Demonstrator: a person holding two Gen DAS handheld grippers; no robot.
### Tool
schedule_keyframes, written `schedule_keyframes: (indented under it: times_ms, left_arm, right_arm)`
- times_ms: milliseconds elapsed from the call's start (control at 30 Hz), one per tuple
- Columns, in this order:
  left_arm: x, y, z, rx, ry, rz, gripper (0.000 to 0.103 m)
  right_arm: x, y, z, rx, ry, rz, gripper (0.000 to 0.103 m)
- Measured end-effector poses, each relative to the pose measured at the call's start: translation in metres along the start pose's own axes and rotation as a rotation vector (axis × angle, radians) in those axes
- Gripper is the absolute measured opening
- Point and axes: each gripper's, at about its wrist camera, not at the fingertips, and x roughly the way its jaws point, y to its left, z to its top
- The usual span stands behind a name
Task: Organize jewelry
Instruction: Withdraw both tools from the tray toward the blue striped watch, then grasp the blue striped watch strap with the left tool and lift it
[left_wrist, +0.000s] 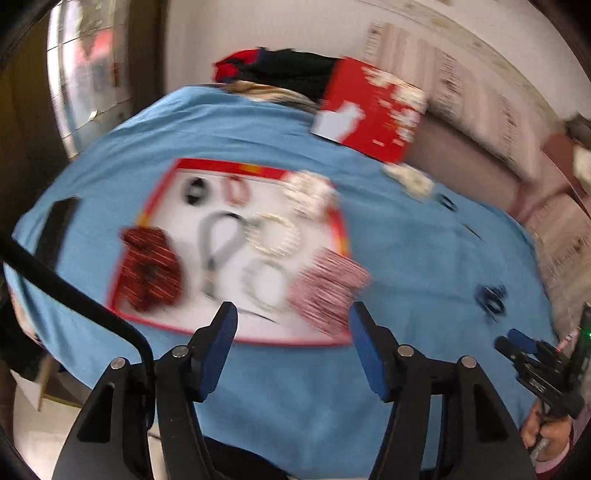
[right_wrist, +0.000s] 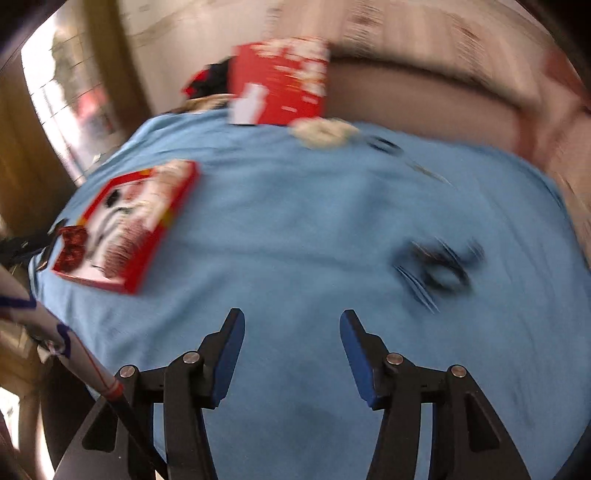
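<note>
Left wrist view: strongly blurred, so small pieces are hard to name.
Left gripper (left_wrist: 291, 314): jaws stand apart, nothing between the blue pads; it hangs over the near edge of the tray.
Tray (left_wrist: 334, 225): shallow red tray with white floor, lying on the blue cloth (left_wrist: 406, 266).
Jewelry in tray: a dark red scrunchie (left_wrist: 149, 267) at the left, a grey loop (left_wrist: 219, 242) in the middle, pale ring-shaped bracelets (left_wrist: 275, 234), perhaps beaded, and a pink striped piece (left_wrist: 327, 290) at the right, overlapping the rim.
Loose pieces: a dark tangled item (right_wrist: 439, 266) lies on the cloth, well apart from the tray; a cream beaded heap (right_wrist: 323, 133) lies near the red box (right_wrist: 280, 81) at the far edge.
Right gripper (right_wrist: 291, 325): jaws apart and empty, above bare cloth; in the left view only its tip shows, cut off at the border, with a hand (left_wrist: 546, 430) below.
Background: smeared, not readable.
</note>
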Motion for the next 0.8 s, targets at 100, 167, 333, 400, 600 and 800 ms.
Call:
schedule_keyframes:
  times_ms: [100, 167, 333, 400, 600, 800]
  left_arm:
    - [0.006, -0.047, -0.025, 0.030, 0.027, -0.064, 0.062]
    - [0.011, -0.078, -0.042, 0.057, 0.036, -0.062, 0.062]
    - [0.022, -0.137, -0.097, 0.120, 0.090, -0.093, 0.062]
    - [0.031, -0.158, -0.122, 0.170, 0.142, -0.100, 0.062]
    - [0.051, -0.189, -0.151, 0.270, 0.221, -0.083, 0.062]
    - [0.058, -0.184, -0.150, 0.249, 0.239, -0.033, 0.062]
  right_arm:
    - [-0.011, -0.042, -0.024, 0.097, 0.002, -0.043, 0.058]
    - [-0.019, -0.066, -0.035, 0.150, -0.005, -0.052, 0.058]
    - [-0.028, -0.107, -0.046, 0.212, -0.046, -0.082, 0.058]
    - [-0.025, -0.121, -0.042, 0.229, -0.068, -0.091, 0.058]
    - [0.009, -0.144, -0.017, 0.279, -0.093, -0.087, 0.048]
    - [0.052, -0.156, 0.018, 0.286, -0.089, -0.063, 0.048]
